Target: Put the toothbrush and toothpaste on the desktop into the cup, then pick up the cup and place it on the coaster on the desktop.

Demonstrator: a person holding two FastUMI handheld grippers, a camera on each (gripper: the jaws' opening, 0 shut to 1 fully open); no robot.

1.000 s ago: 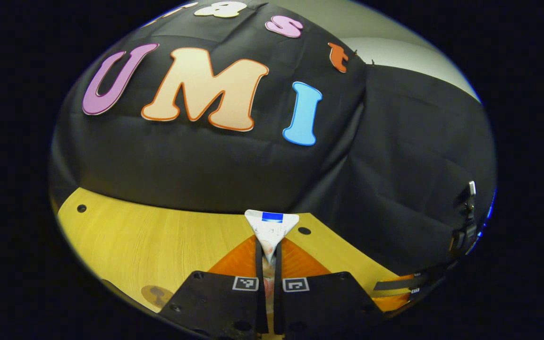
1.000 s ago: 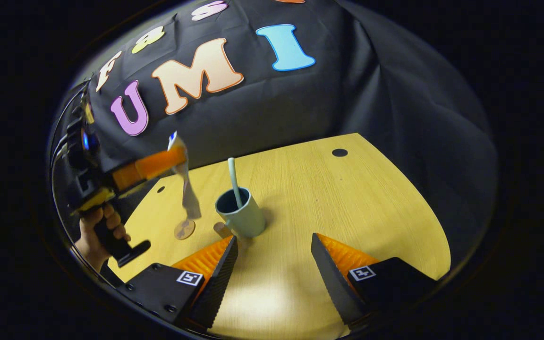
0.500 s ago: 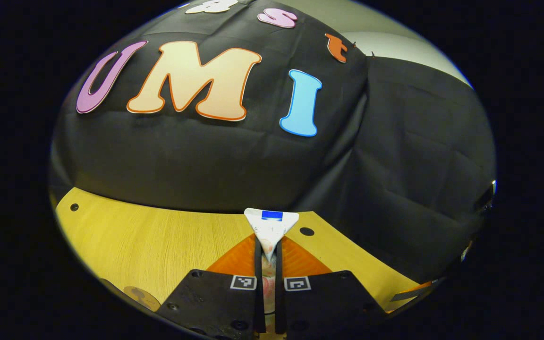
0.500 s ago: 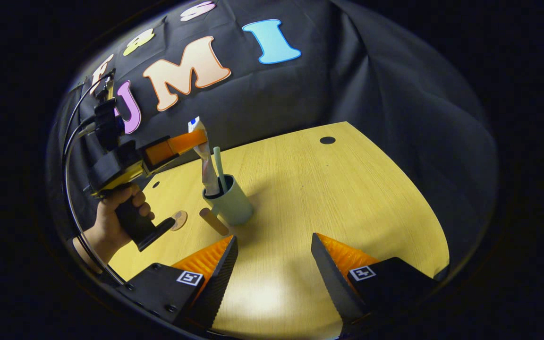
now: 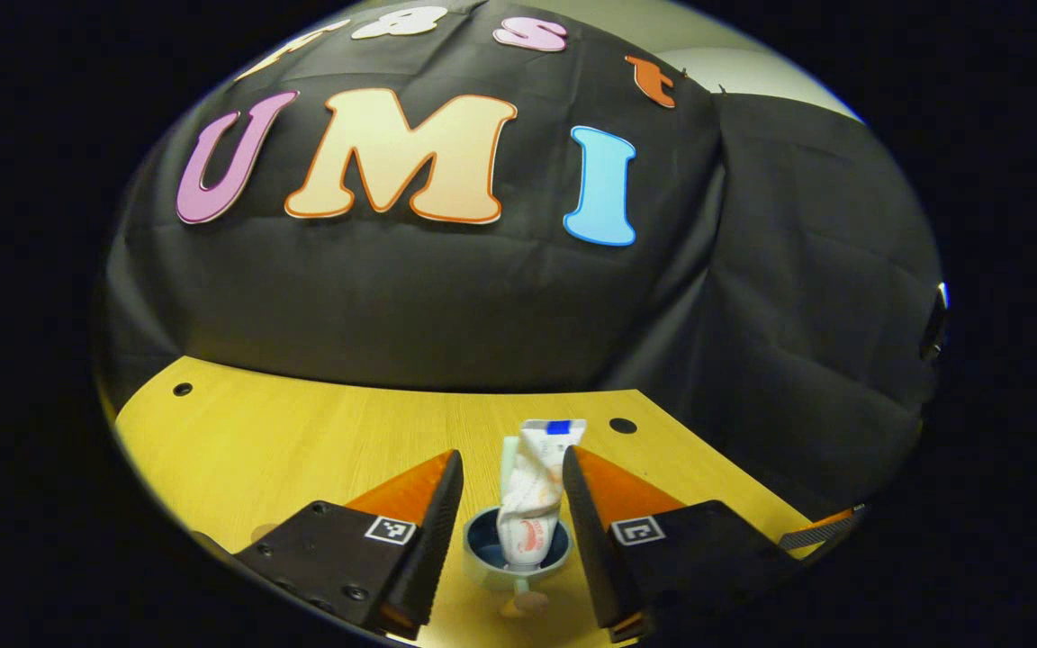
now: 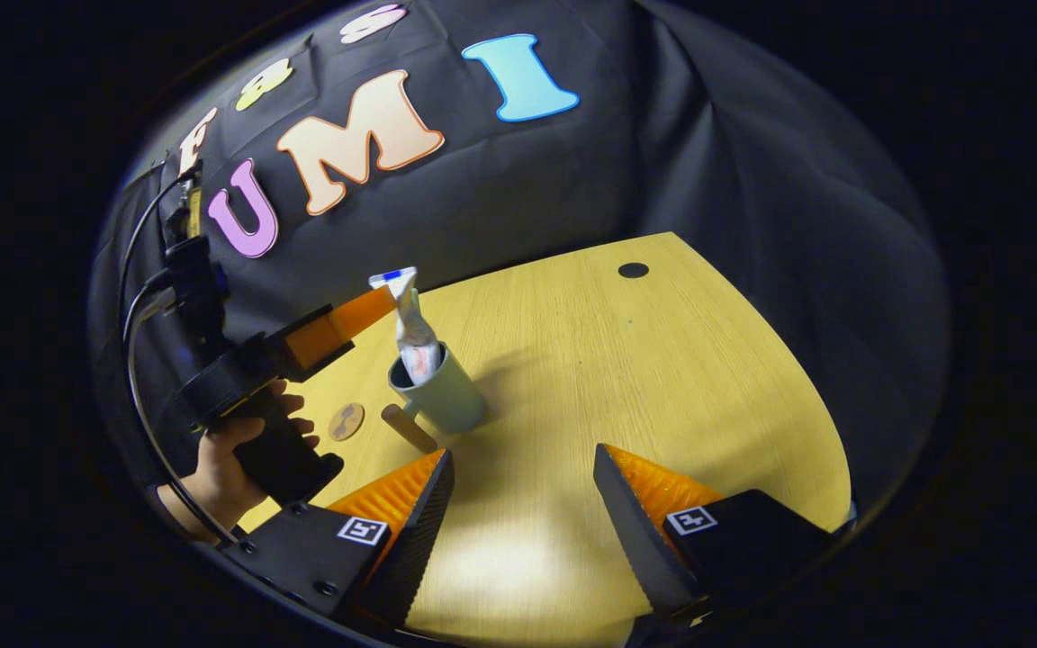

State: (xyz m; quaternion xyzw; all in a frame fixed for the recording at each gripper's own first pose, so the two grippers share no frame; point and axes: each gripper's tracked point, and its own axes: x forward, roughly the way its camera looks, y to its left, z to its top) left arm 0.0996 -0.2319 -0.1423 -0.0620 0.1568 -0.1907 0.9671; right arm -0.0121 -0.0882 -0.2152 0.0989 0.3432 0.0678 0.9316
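Note:
A pale green cup with a wooden handle stands on the yellow wooden desktop. The white toothpaste tube stands upright in it, leaning on the rim. In the left gripper view the tube and the pale toothbrush handle rise from the cup. My left gripper is open, its fingers on either side of the tube without touching it. A hand holds that left gripper level with the tube's top. My right gripper hovers open just in front of the cup. A small round coaster lies left of the cup.
Black cloth walls close off the desk at the back and right. Cable holes sit near the far desk edge. Bare desktop stretches to the right of the cup.
The left gripper carried the toothpaste over the cup, lowered it in and opened; the tube now stands free in the cup. The right gripper stayed open and nearly still.

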